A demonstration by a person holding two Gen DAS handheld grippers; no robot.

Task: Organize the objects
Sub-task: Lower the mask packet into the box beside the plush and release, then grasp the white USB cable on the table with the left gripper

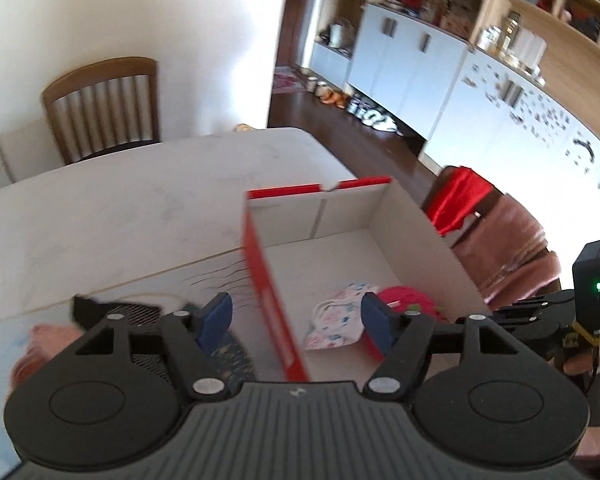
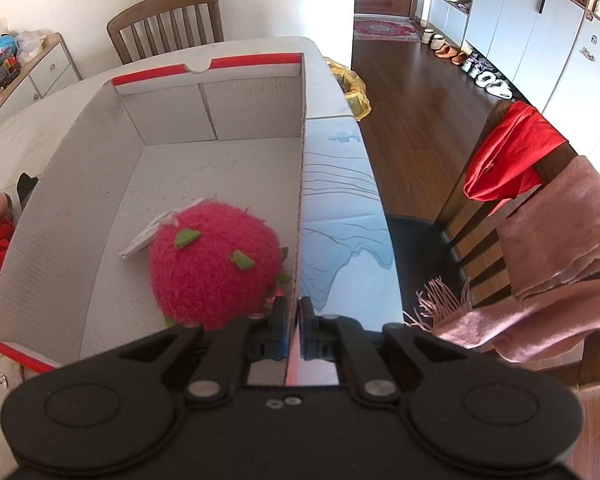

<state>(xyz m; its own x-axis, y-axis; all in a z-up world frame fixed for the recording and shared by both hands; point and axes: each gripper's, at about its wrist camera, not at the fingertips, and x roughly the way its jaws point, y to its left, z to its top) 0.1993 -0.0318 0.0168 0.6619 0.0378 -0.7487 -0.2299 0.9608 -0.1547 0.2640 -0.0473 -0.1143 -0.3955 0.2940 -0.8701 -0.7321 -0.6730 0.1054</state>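
Note:
An open red-and-white cardboard box (image 1: 404,232) (image 2: 168,112) stands on the table. Inside it lie a fuzzy pink plush fruit with green leaves (image 2: 212,264) (image 1: 408,296) and a small floral fabric pouch (image 1: 334,324). My left gripper (image 1: 296,314) hovers open over the box's red left wall, one blue pad on each side, nothing between the pads. My right gripper (image 2: 293,312) is shut on the box's right wall near the front corner, next to the plush.
A pale blue line-patterned mat (image 2: 340,216) lies under the box. Left of the box sit a black mesh item (image 1: 136,314), a dark patterned cloth (image 1: 232,356) and something pink (image 1: 48,340). Wooden chairs (image 2: 168,20) stand behind and right, one draped with red cloth (image 2: 508,152) and a pink scarf (image 2: 552,248).

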